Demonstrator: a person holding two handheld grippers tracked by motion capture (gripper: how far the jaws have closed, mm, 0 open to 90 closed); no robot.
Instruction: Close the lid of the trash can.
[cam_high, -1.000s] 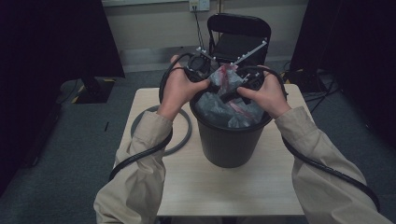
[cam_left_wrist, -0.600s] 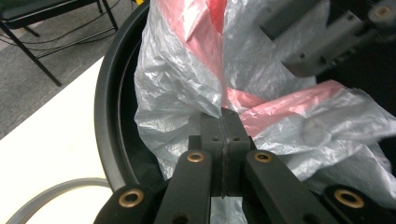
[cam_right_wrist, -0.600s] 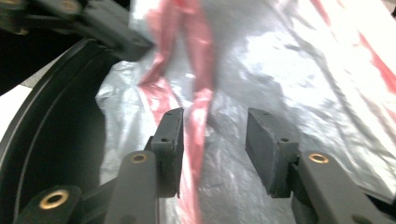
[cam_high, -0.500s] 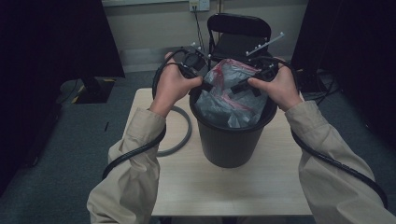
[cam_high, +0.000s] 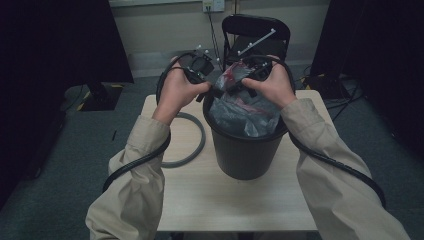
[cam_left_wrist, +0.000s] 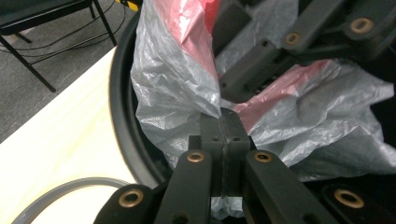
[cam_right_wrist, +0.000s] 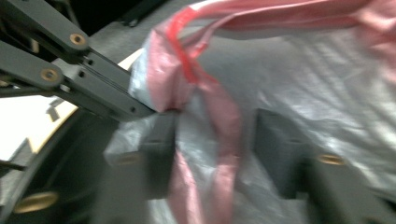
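Note:
A black bin (cam_high: 245, 150) stands on the table and holds a grey bag (cam_high: 245, 112) with a red drawstring band (cam_right_wrist: 205, 93). Above the bin's far rim, my left gripper (cam_high: 216, 86) is shut on a gathered fold of the bag's edge (cam_left_wrist: 173, 79), its jaws (cam_left_wrist: 219, 123) pressed together on the film. My right gripper (cam_high: 239, 82) sits close beside it. Its jaws (cam_right_wrist: 217, 135) stand apart and have just been closing, with the red band and the grey film between them but not pinched. The left gripper's tip (cam_right_wrist: 140, 109) shows just ahead of them.
A grey ring (cam_high: 192, 145) lies on the light wooden table (cam_high: 200, 200) to the left of the bin. A black chair (cam_high: 255, 30) stands behind the table, with cables on the floor. Thick black cables trail from both grippers along the sleeves.
Both hands rose from the bin's top and drew the bag's edge up towards the far rim. The right hand moved in close to the left one.

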